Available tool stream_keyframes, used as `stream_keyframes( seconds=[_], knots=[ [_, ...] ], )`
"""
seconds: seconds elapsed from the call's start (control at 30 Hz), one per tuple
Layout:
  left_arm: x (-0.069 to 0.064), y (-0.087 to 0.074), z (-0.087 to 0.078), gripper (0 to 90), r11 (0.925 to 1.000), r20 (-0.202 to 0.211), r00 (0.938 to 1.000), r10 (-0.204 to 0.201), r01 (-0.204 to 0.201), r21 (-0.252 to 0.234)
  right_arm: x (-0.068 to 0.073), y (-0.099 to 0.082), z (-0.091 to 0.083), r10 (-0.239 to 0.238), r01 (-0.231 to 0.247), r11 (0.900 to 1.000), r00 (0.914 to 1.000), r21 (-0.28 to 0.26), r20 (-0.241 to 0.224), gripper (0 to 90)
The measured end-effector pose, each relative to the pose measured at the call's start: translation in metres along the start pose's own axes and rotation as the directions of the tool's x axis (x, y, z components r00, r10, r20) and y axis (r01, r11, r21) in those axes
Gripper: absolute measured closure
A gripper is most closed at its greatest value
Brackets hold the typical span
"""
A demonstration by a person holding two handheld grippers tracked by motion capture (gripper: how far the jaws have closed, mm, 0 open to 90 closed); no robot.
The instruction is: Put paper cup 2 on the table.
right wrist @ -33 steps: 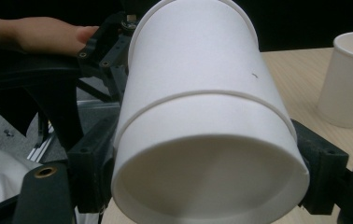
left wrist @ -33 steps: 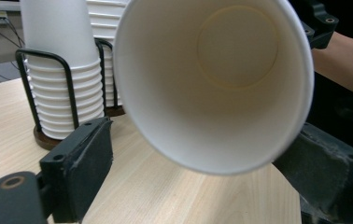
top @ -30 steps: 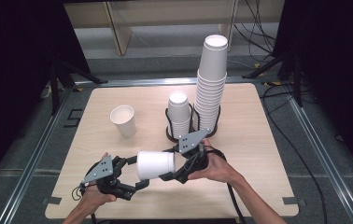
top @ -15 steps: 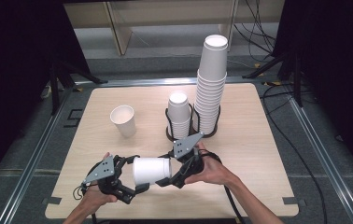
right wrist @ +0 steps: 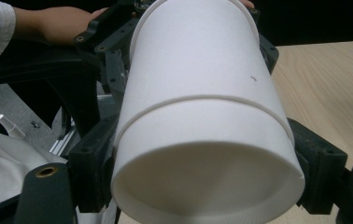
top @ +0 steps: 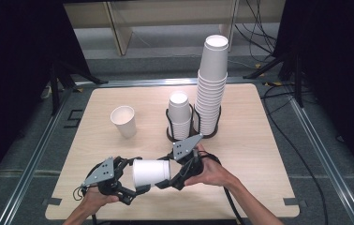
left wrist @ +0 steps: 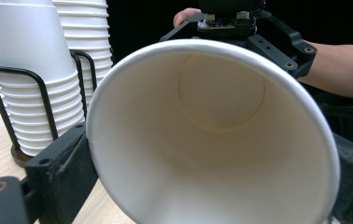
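Left tool (top: 135,180) closing on smooth, tapered paper cups (top: 151,172).

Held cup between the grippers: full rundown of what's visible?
The cup is white paper, lying on its side above the table's near edge. A seam line rings its wall, so it may be two nested cups. Empty inside, rolled rim. The left gripper flanks the rim end, the right gripper the base end.
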State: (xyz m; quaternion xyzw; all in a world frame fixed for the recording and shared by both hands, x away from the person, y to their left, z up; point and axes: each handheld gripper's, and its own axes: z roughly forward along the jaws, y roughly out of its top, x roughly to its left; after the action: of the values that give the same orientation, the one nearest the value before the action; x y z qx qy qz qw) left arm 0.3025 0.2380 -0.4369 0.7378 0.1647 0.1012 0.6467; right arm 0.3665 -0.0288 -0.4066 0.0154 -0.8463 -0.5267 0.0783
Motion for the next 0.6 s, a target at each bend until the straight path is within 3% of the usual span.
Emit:
stream_keyframes(
  seconds=[0.37, 0.47, 0.6],
  knots=[
    [0.0001, 0.0031, -0.0024, 13.1, 0.9990, 0.032, 0.9989, 0.035, -0.036, 0.027, 0.0027, 0.0016, -0.0009, -0.010, 0.009, 0.9981, 0.9998, 0.061, 0.016, 23.4],
    [-0.0004, 0.0026, -0.0006, 13.4, 0.9992, 0.046, 0.9982, 0.038, -0.039, 0.011, 0.0026, 0.0017, -0.0006, -0.001, 0.000, 0.9973, 0.9999, 0.073, 0.012, 23.1],
    [0.0000, 0.0031, -0.0021, 13.5, 0.9972, 0.035, 0.9982, 0.048, -0.050, 0.055, 0.0029, 0.0022, 0.0004, 0.019, -0.019, 0.9953, 0.9998, 0.095, 0.008, 20.7]
  ],
)
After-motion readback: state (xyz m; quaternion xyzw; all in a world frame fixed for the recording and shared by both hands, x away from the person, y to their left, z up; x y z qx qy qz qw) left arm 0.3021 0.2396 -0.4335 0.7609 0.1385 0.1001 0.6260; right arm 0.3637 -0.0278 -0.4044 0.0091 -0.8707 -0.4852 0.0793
